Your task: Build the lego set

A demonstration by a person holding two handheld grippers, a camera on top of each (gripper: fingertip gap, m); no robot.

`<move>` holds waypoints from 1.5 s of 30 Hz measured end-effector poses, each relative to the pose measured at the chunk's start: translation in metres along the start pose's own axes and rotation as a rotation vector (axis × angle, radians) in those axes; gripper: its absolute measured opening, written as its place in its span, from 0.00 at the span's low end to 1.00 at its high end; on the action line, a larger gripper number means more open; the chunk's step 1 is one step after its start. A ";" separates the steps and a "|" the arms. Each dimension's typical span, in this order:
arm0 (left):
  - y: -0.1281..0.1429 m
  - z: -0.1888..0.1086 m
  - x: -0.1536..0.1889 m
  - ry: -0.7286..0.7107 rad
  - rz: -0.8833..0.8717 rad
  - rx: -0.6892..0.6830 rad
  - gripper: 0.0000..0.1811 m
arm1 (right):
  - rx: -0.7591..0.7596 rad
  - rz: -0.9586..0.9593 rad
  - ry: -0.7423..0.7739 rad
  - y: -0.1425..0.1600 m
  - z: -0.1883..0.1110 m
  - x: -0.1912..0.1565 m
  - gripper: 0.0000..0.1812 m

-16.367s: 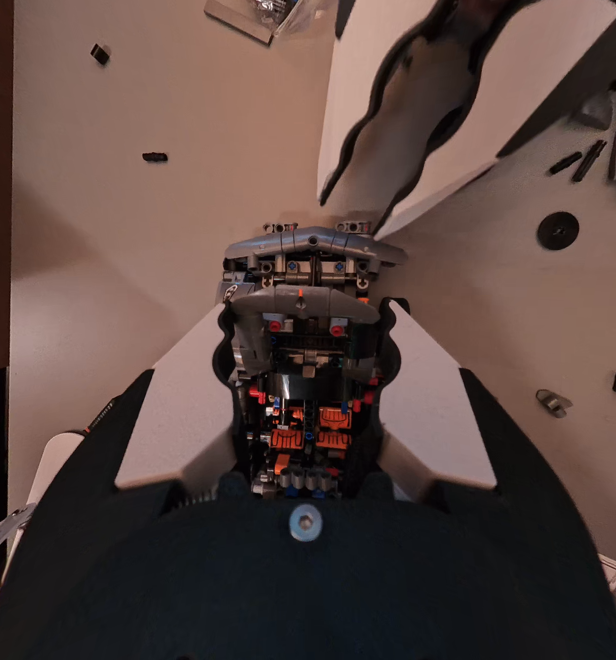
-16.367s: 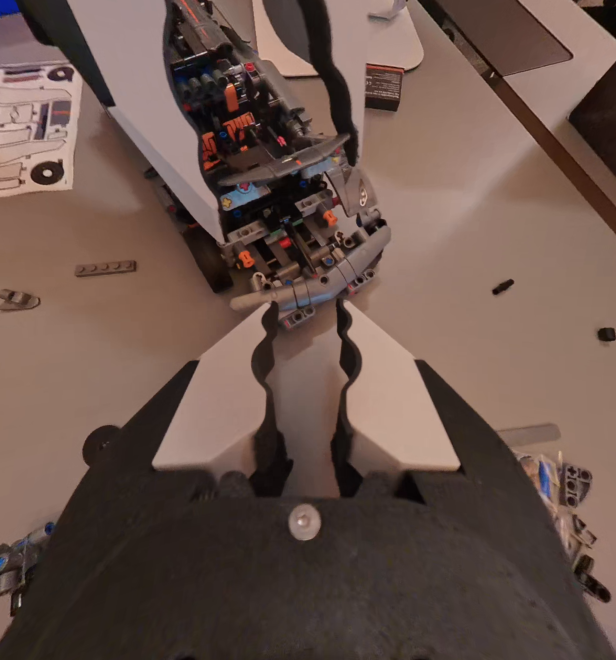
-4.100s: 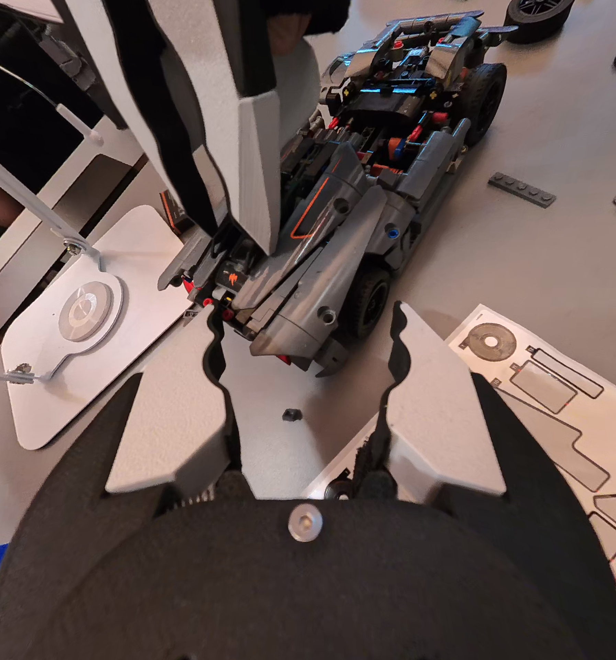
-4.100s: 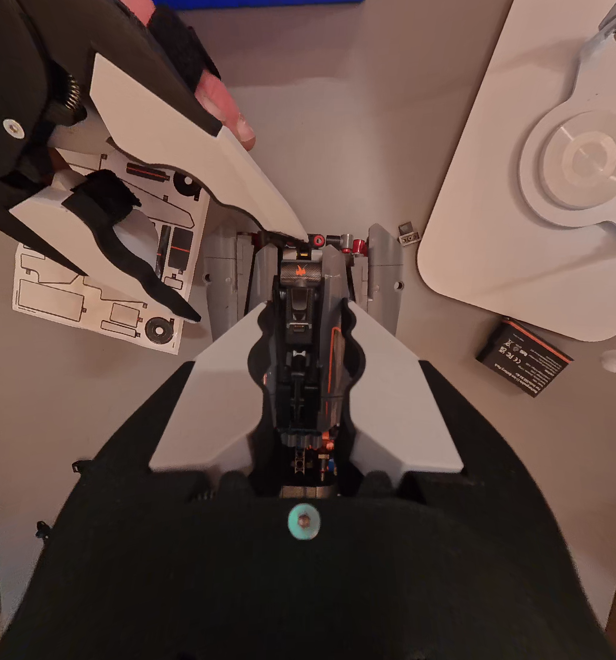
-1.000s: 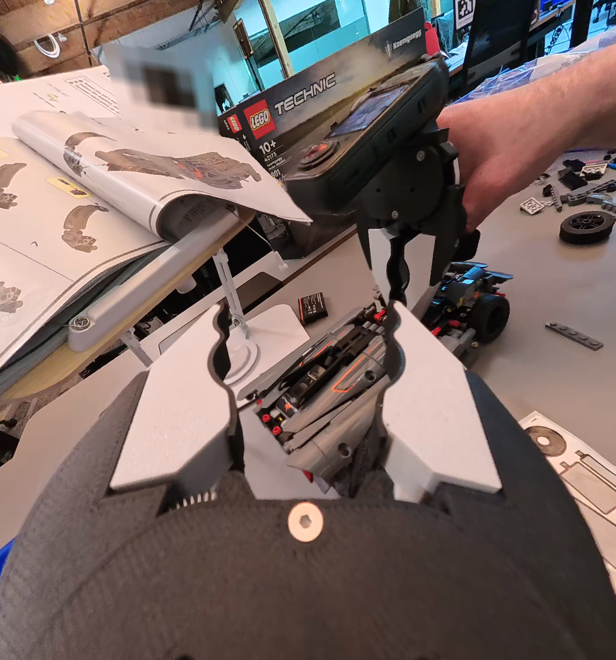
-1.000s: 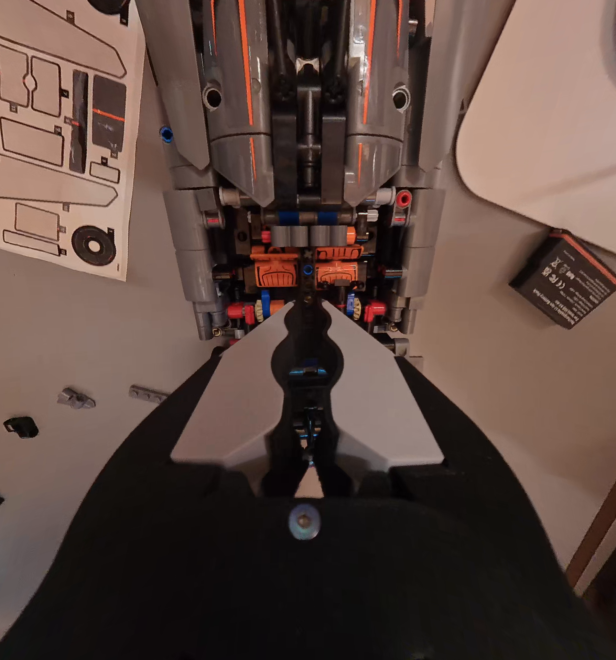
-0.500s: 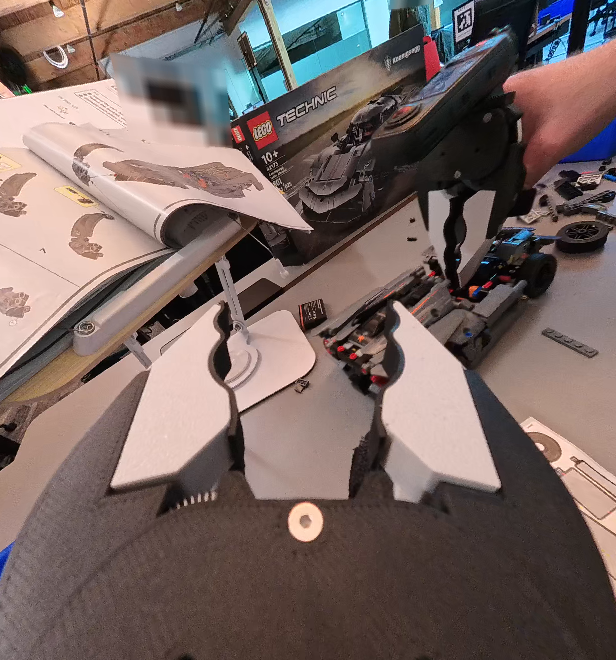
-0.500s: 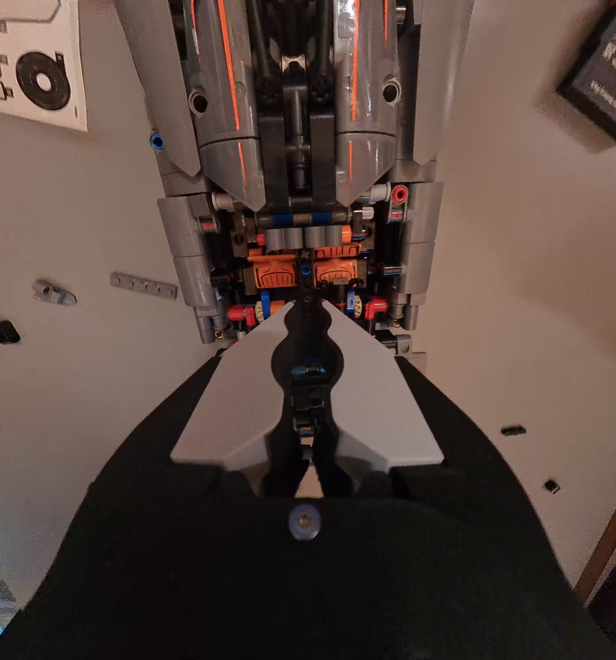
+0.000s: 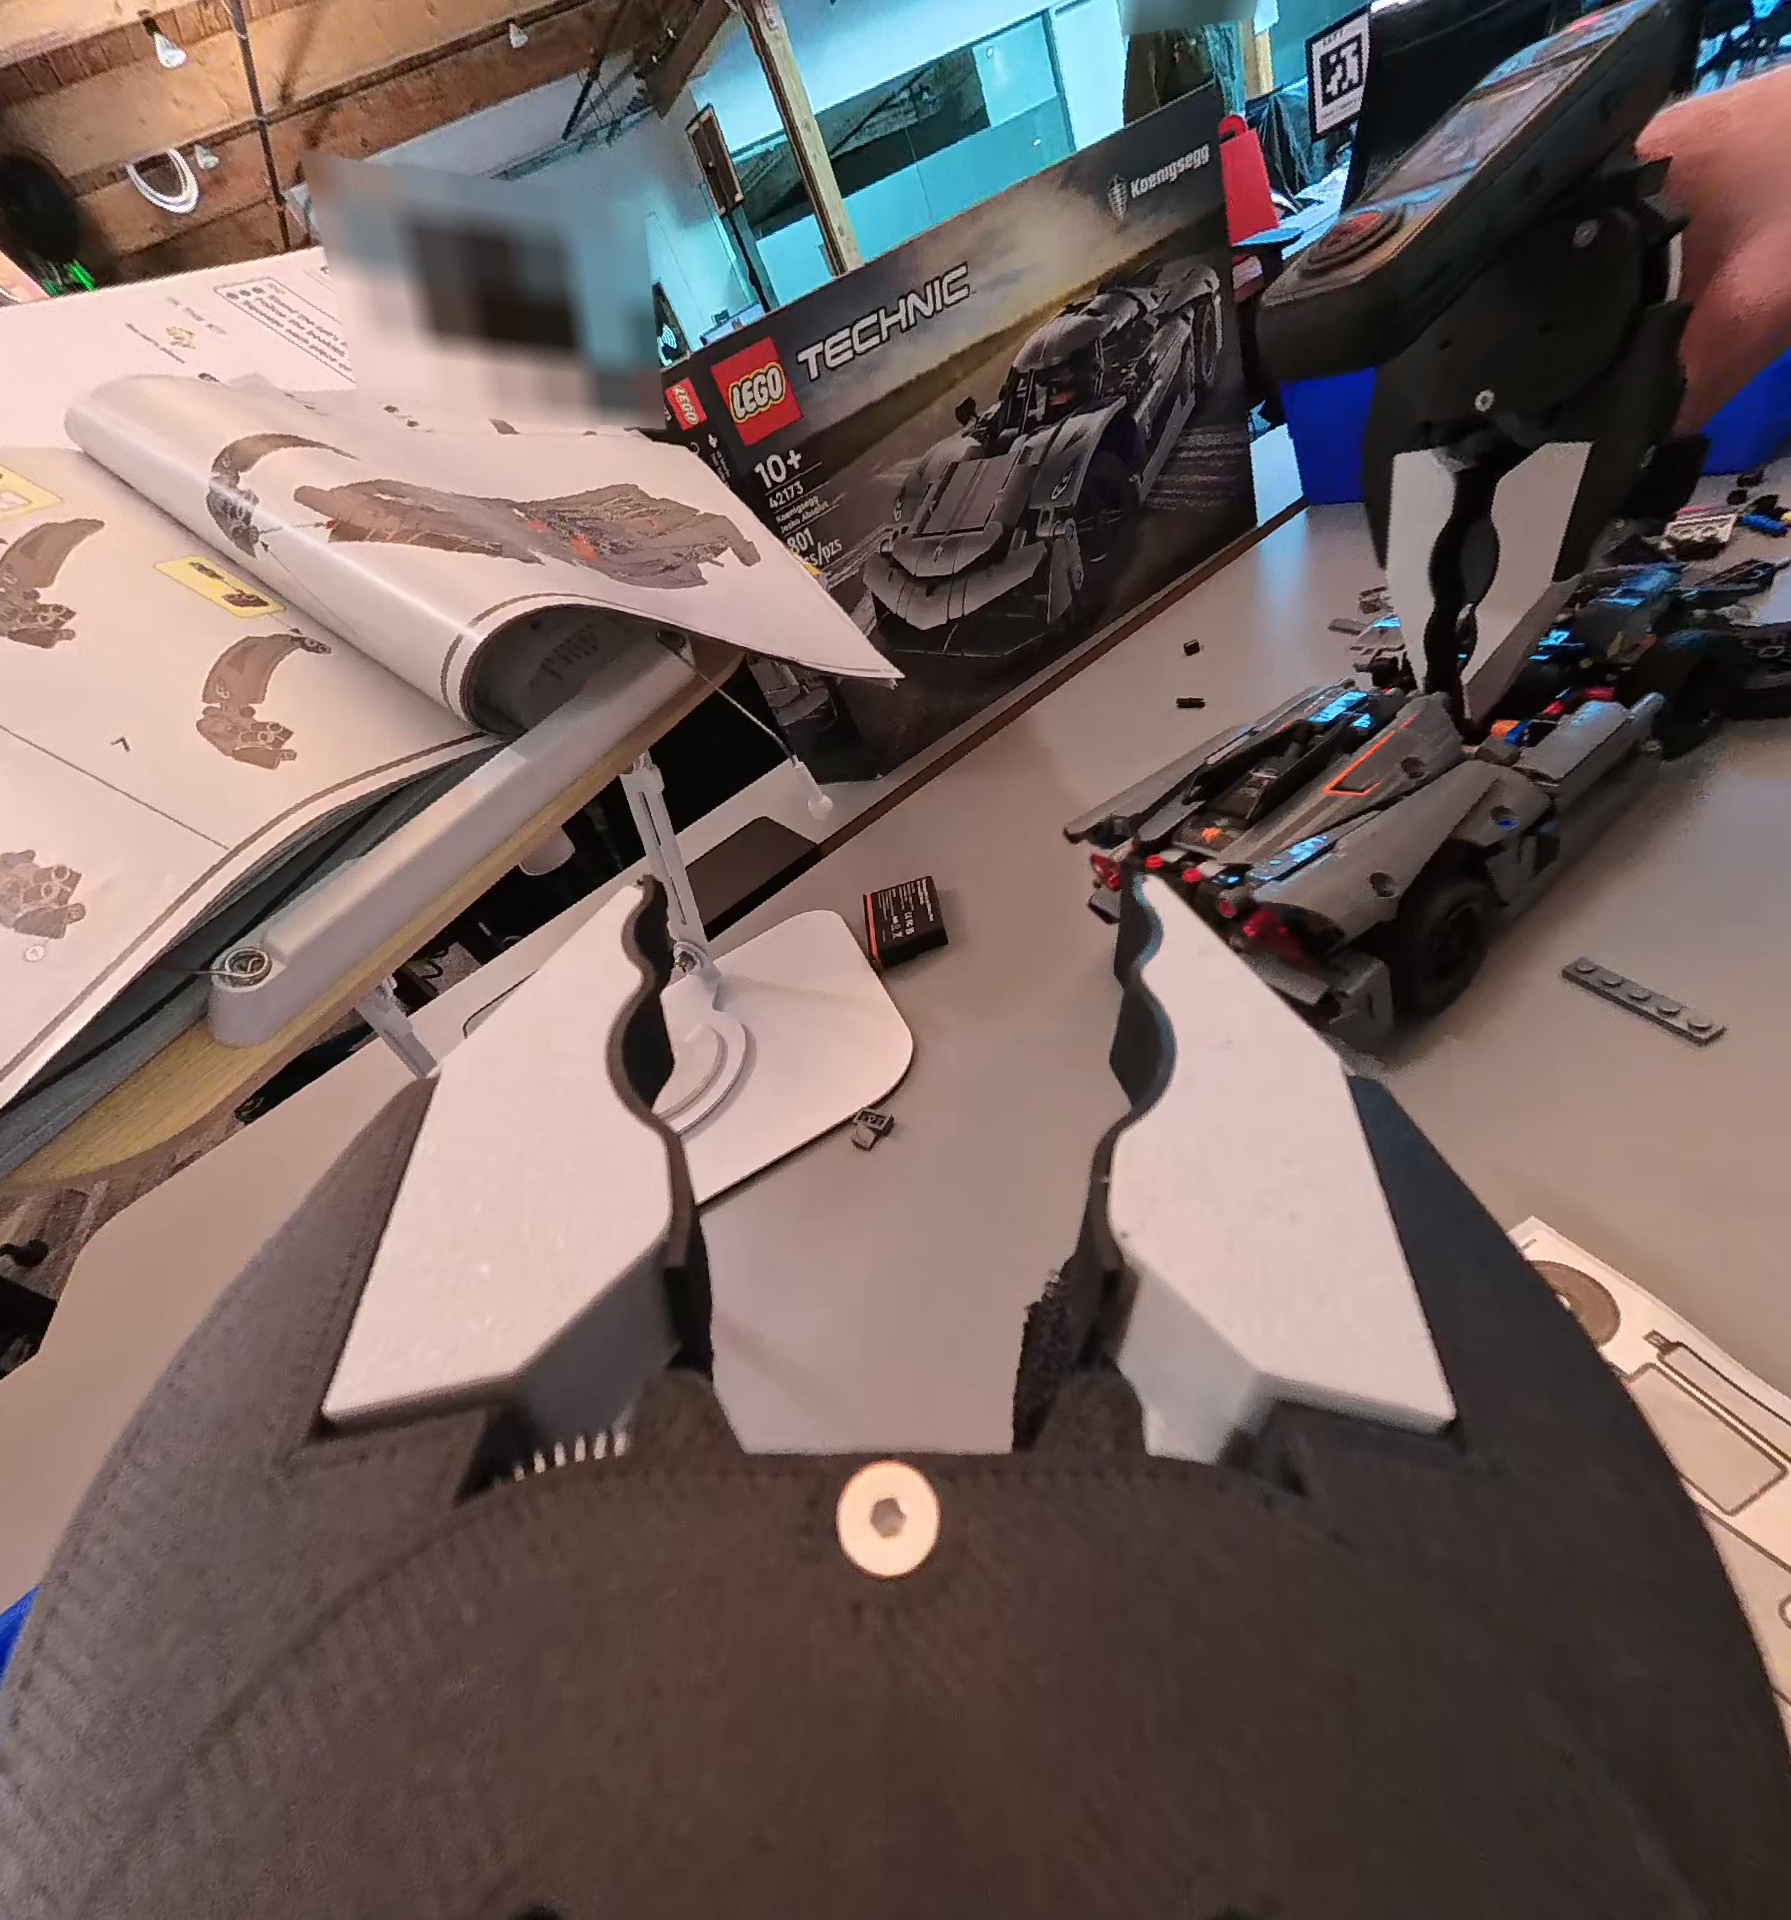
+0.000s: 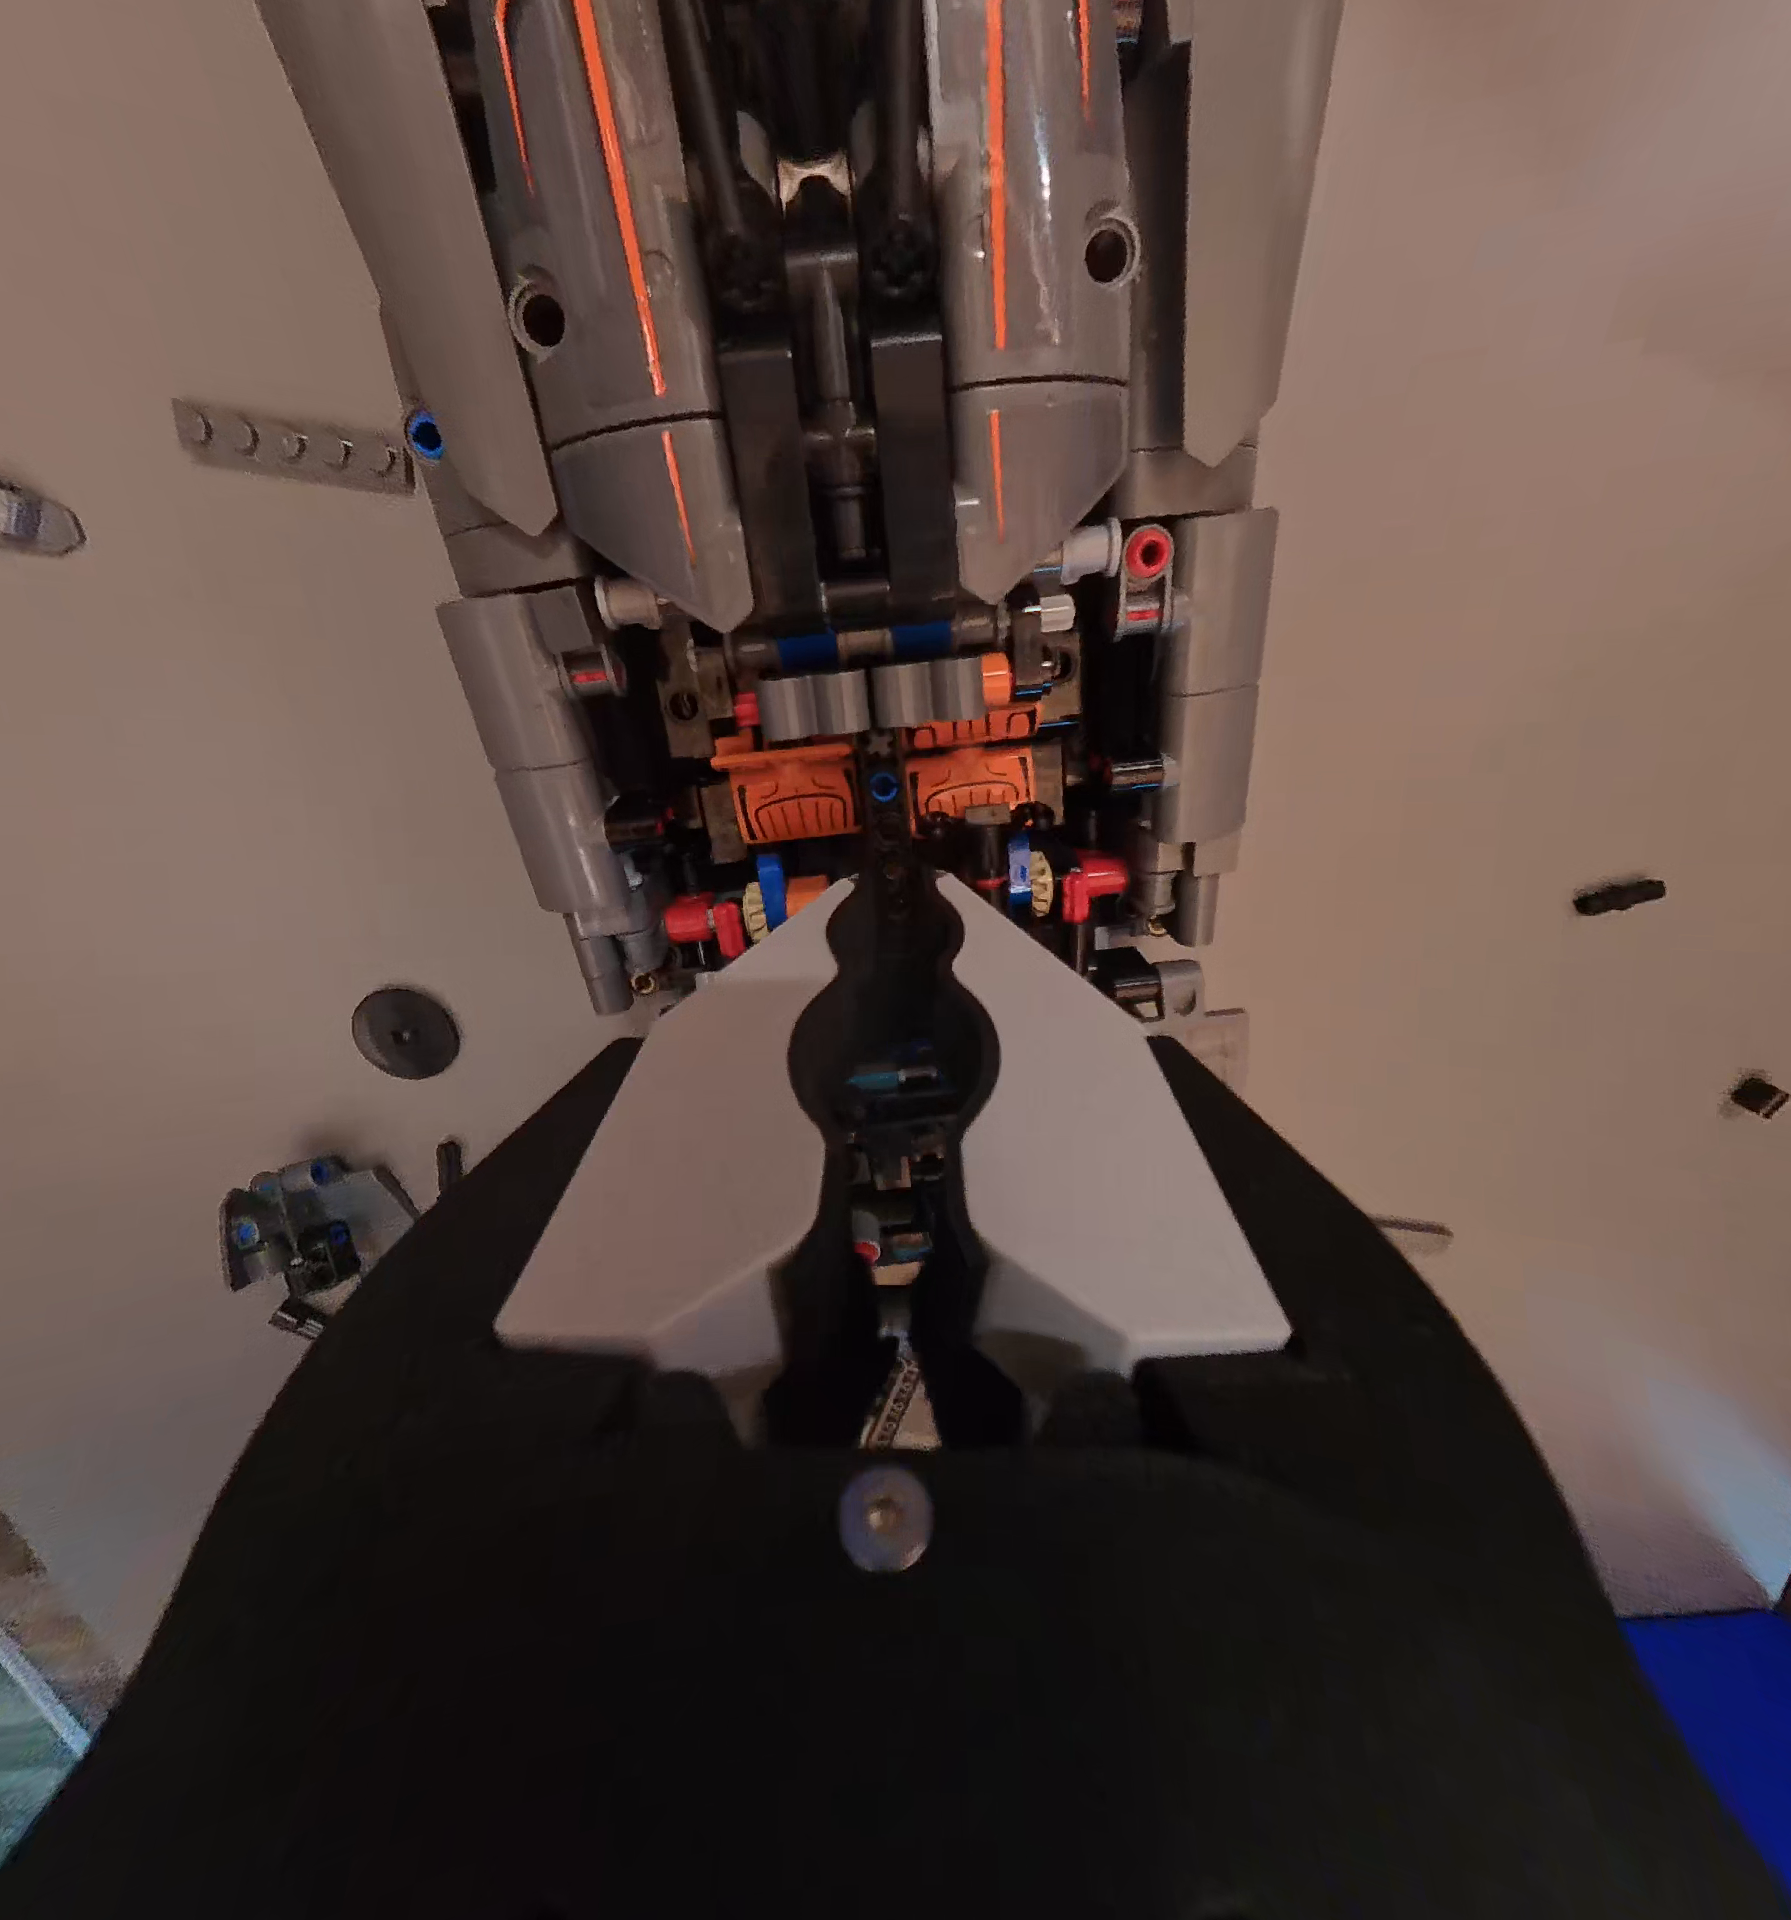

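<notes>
The dark grey, orange-striped lego car (image 10: 849,436) is clamped at its centre spine by the right gripper (image 10: 893,894); the left gripper (image 9: 886,914) is held apart, empty.

Left gripper (image 9: 886,935) gapes empty near the lego car (image 9: 1390,821)

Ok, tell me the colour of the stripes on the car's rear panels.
Orange stripes on the grey car, clearest in the right wrist view.

Lego car (image 9: 1390,821) on tabletop (image 9: 974,1195), box (image 9: 984,499) behind it, instruction booklet (image 9: 247,644) on stand far left, flat plate (image 9: 1644,1001) right of car
</notes>
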State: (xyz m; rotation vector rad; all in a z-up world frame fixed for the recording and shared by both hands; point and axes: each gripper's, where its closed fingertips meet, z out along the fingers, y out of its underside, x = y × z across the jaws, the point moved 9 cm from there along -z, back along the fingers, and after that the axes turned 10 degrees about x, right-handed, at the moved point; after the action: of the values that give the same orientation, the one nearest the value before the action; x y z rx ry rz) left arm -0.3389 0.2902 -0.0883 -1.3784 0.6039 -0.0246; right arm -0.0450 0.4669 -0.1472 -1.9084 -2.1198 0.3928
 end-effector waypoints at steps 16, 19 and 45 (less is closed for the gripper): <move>-0.002 -0.002 0.000 -0.006 0.006 0.012 0.46 | -0.029 -0.070 0.004 -0.058 0.024 0.000 0.03; -0.003 -0.002 0.000 -0.007 0.011 0.014 0.46 | -0.031 -0.095 -0.004 -0.077 0.031 0.000 0.03; -0.005 -0.005 0.000 -0.009 0.013 0.024 0.45 | -0.039 -0.160 -0.053 -0.123 0.049 -0.003 0.03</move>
State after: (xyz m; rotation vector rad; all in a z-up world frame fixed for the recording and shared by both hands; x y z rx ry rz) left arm -0.3397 0.2851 -0.0840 -1.3506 0.6030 -0.0147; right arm -0.1768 0.4508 -0.1474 -1.7505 -2.3103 0.3747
